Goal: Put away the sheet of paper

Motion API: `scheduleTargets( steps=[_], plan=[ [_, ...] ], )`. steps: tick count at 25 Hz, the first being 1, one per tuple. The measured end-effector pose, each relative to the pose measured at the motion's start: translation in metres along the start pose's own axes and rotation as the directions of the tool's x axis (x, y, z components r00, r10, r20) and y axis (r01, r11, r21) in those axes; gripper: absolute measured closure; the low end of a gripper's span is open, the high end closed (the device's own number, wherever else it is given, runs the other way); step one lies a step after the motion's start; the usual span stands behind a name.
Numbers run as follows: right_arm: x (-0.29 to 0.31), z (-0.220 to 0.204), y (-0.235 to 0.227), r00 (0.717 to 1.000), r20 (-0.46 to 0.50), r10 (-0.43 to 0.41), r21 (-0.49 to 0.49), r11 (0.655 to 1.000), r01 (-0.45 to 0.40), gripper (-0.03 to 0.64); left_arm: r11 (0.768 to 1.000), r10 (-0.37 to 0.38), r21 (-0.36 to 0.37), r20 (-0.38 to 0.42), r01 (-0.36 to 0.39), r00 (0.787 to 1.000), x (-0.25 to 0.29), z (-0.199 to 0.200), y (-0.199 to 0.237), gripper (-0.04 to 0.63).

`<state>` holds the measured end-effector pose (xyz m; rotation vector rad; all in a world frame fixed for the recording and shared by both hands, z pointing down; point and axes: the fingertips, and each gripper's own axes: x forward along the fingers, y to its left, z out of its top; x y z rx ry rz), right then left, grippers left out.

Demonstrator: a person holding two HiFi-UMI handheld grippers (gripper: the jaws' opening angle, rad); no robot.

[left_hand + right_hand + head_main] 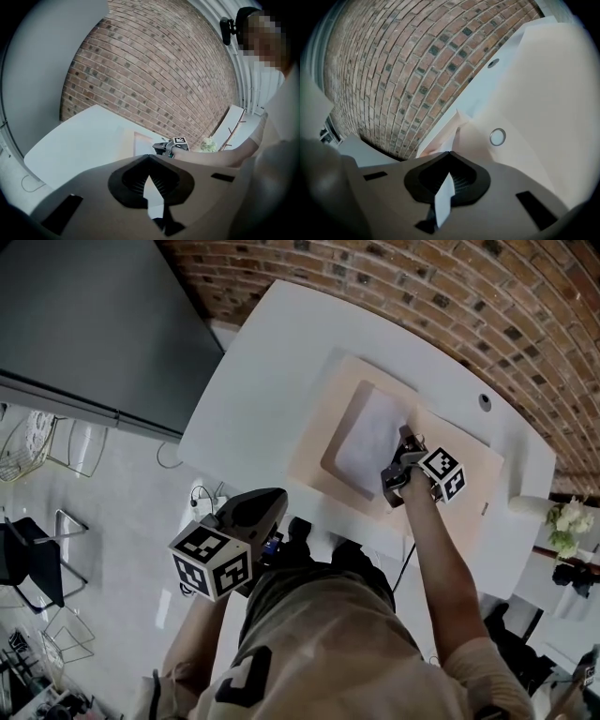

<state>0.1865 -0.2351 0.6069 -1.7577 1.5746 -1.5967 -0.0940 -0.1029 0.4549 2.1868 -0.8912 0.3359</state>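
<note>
I have the right gripper (404,437) out over the white tabletop (262,381), above a cream folder (314,460) lying open there. Its jaws are clenched tip to tip. A thin pale edge rises straight off the tips in the right gripper view, so I judge they are grasping the sheet of paper (367,442) by its right edge. I can't fully rule out that the edge is a folder flap.

The sheet spreads toward 10 o'clock from the jaws, over the folder's left half. A darker border around it reads to me as shadow, so it is probably held slightly clear of the folder.

The left gripper (278,499) hangs at 7 o'clock from the folder, off the tabletop edge and close to my body. Its jaws are closed on nothing.

I judge this as mid-task, with the sheet carried to the folder but not yet stowed.

Next, I need to lower the sheet flat and square inside the folder's outline and release it. The cover then has to come over toward the snap button (498,137). The left gripper may have to steady the folder.
</note>
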Motion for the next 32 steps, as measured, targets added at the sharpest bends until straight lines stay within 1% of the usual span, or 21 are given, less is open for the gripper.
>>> scheduleTargets(
  steps=[10,18,32],
  plan=[
    [0.000,-0.002,0.003,1.000,-0.016,0.009,-0.024,1.000,-0.010,0.594,1.000,0.001,-0.006,-0.007,-0.001,1.000,-0.001,-0.005,0.000,0.581],
    [0.001,-0.004,0.004,1.000,-0.022,0.009,-0.029,1.000,-0.010,0.594,1.000,0.011,-0.011,0.000,-0.011,1.000,-0.004,-0.006,0.000,0.581],
    [-0.005,-0.009,0.011,0.999,-0.028,0.039,-0.039,0.998,-0.040,0.594,1.000,0.024,0.002,0.024,-0.024,0.999,-0.019,-0.010,-0.009,0.581]
  ],
)
